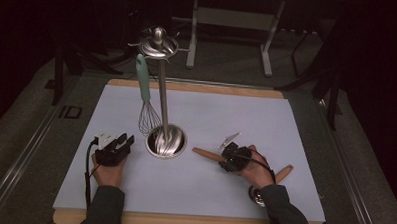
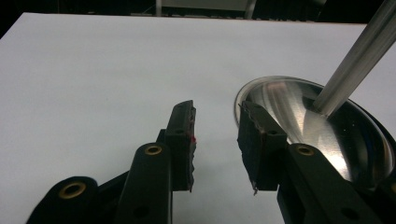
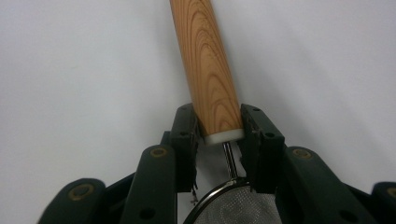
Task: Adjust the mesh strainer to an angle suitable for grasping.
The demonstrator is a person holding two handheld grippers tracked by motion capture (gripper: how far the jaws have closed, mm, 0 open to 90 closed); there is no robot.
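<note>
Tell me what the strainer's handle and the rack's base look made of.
Strainer handle: apparently wood, smooth light-brown finish with clear grain bands, pale cap at its end. Rack base: seemingly polished metal, likely steel; it mirrors its pole and the light.

mat (image 1: 266, 124): plain pale bluish white
table (image 1: 197, 87): light wood edge along the far and near sides
stand (image 1: 163, 98): shiny silver pole, cap and round base
whisk (image 1: 146, 92): mint-green handle, silver wires
strainer handle (image 3: 205, 60): honey-brown wood with darker curved grain, white collar at its near end
strainer (image 3: 233, 203): silver rim and stem, fine grey mesh
left gripper (image 2: 215, 140): black jaws, brass-coloured rivets, a red speck on one pad
right gripper (image 3: 217, 137): black jaws, brass-coloured rivets
sleeves (image 1: 103, 206): dark grey-green
</note>
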